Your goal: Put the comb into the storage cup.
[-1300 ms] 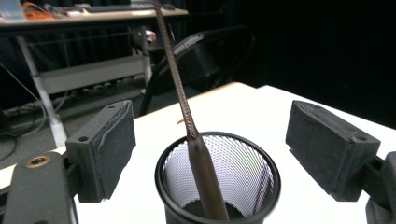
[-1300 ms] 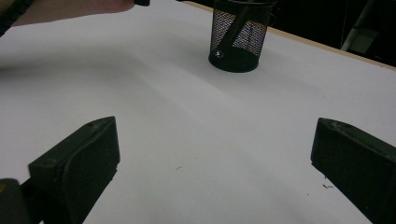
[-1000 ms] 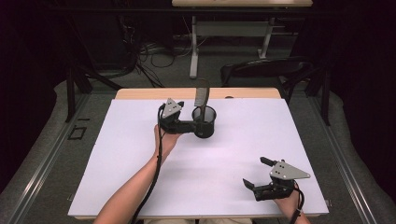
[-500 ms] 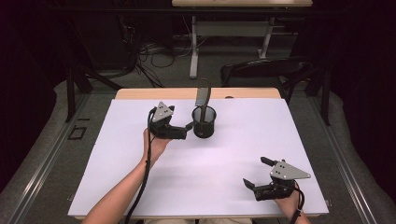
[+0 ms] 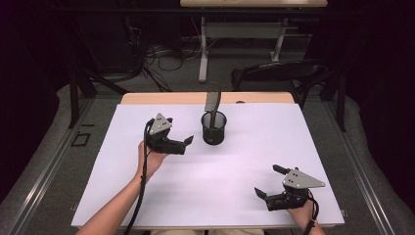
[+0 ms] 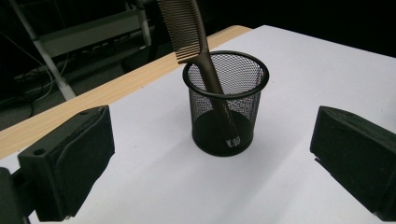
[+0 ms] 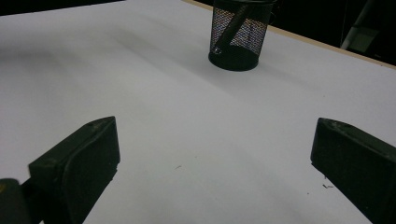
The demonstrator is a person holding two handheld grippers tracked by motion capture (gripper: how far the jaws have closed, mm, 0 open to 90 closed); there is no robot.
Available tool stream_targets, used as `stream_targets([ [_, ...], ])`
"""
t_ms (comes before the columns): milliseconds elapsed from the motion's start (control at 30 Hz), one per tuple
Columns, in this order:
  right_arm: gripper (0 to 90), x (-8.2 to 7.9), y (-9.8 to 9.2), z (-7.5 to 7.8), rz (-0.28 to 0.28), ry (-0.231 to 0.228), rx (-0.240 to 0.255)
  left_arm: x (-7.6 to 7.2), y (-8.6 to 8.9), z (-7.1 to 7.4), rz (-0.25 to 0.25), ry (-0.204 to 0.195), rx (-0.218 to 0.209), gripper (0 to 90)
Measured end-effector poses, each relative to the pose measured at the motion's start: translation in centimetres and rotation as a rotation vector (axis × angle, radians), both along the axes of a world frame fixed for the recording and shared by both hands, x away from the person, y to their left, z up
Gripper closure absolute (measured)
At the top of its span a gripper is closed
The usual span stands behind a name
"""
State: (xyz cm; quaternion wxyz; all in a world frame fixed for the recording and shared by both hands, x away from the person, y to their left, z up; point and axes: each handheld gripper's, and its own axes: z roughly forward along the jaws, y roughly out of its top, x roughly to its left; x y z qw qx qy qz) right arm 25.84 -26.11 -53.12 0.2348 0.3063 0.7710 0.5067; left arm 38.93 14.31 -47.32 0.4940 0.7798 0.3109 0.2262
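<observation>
- The left gripper point(image 5: 188, 142) hangs just left of the black mesh cup point(image 5: 214, 128) in the high view, its jaws spread wide with nothing between them; they have just been opening.
- In the left gripper view the mesh cup point(image 6: 225, 102) stands upright on the white sheet point(image 6: 299, 65) ahead of the 2 jaws, apart from both.
- A brown comb point(image 6: 196, 51) leans in the cup, handle end down on the cup's floor, teeth end rising above the rim and tilted toward the far edge of the desk point(image 5: 161, 98).
- The right gripper point(image 5: 266, 182) sits near the front right corner of the sheet, well apart from the cup, jaws wide apart and empty.
- In the right gripper view the cup point(image 7: 238, 35) and comb handle point(image 7: 229, 28) show far ahead.
</observation>
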Motion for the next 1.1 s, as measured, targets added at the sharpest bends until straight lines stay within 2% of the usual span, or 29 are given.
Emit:
stream_targets([
  [267,0.9,-0.1,0.0,0.0,0.000,0.007,-0.005,-1.5,1.2,-0.1,0.022,0.013,0.037,0.1],
  [367,0.9,-0.1,0.0,0.1,0.000,0.003,-0.005,-2.0,1.8,0.0,0.028,0.020,0.032,0.1],
  [500,0.9,-0.2,0.1,0.1,0.000,0.001,-0.004,-2.9,2.6,-0.1,0.038,0.021,0.048,0.1],
  [700,0.9,-0.2,0.1,0.1,0.000,0.004,-0.005,-4.2,3.8,-0.6,0.045,0.044,0.040,0.1],
  [1100,0.9,-0.3,0.2,0.1,0.001,0.005,-0.012,-6.1,5.1,-2.2,0.037,0.083,0.068,0.1],
])
